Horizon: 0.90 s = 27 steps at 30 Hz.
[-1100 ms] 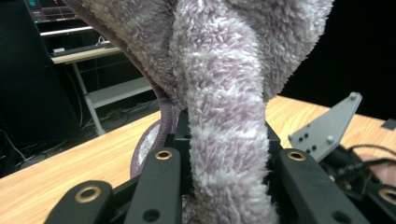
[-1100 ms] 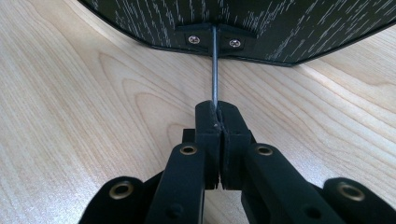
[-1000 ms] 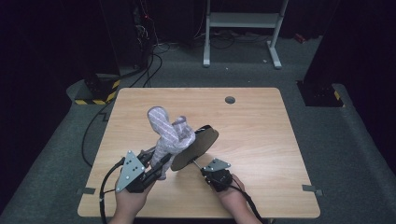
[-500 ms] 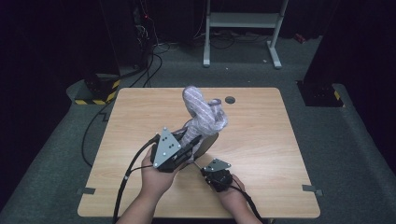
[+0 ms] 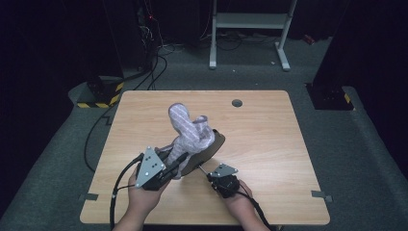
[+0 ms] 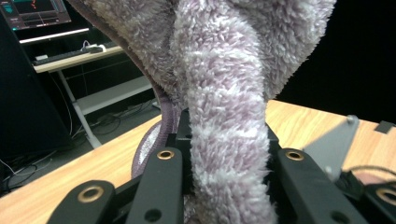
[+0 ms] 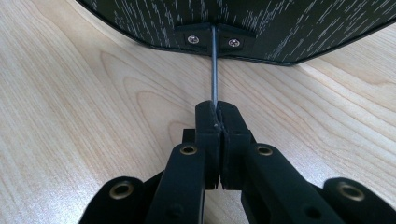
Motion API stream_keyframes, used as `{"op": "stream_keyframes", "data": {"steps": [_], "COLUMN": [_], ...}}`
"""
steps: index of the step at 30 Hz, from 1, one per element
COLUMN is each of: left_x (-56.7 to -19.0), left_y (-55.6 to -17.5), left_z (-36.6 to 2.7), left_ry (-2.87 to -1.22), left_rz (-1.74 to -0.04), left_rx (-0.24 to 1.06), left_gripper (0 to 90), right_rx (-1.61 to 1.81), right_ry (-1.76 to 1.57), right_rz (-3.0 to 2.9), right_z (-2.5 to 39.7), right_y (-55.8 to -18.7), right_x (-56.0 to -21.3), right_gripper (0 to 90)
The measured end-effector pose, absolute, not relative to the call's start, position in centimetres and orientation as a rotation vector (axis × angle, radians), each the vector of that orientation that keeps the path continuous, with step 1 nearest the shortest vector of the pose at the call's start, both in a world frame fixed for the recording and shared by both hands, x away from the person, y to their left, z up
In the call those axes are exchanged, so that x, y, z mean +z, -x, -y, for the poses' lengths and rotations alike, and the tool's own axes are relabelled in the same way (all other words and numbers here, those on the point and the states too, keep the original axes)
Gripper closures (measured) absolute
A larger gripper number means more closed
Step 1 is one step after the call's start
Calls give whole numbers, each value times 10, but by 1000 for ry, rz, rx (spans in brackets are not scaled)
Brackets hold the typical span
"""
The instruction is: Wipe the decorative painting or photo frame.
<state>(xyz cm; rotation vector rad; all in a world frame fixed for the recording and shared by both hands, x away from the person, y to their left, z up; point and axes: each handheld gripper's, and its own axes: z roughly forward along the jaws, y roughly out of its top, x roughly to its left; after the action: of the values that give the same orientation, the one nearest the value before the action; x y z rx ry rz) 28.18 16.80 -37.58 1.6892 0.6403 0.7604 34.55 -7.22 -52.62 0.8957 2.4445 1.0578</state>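
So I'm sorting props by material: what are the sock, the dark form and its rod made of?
The sock looks like fuzzy fleece or chenille, lilac and white, with a shaggy matte pile. The form seems a dark wood-grain board, pale streaks showing, possibly laminate. The rod looks like thin bare metal, grey with a slight sheen.

light wooden table (image 5: 269, 144), round grommet (image 5: 236, 103)

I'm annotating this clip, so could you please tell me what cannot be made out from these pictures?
- High view: the fluffy lilac striped sock hides most of the dark oval board, so how the two meet is unclear.
- Left gripper view: the sock hides the left hand-held gripper jaw tips.
- Right gripper view: the top edge cuts off the board; just its underside and the thin metal rod in the right hand-held gripper appear.
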Motion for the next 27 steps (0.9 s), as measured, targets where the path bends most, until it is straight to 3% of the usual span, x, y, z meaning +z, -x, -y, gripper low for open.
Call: {"op": "stream_keyframes", "data": {"steps": [20,27], "left_x": [-432,-426], "left_y": [-258,-255], "left_z": [-202,-202], "left_ry": [-1672,-1668], "left_rz": [-702,-697], "left_rx": [730,764], "left_gripper": [719,711], "right_rx": [1063,1062], "right_ry": [-904,-907], "right_rz": [-2450,-2448], "right_z": [73,73], "right_y": [-346,-346], "right_x": [-526,-526], "right_gripper": [885,885]}}
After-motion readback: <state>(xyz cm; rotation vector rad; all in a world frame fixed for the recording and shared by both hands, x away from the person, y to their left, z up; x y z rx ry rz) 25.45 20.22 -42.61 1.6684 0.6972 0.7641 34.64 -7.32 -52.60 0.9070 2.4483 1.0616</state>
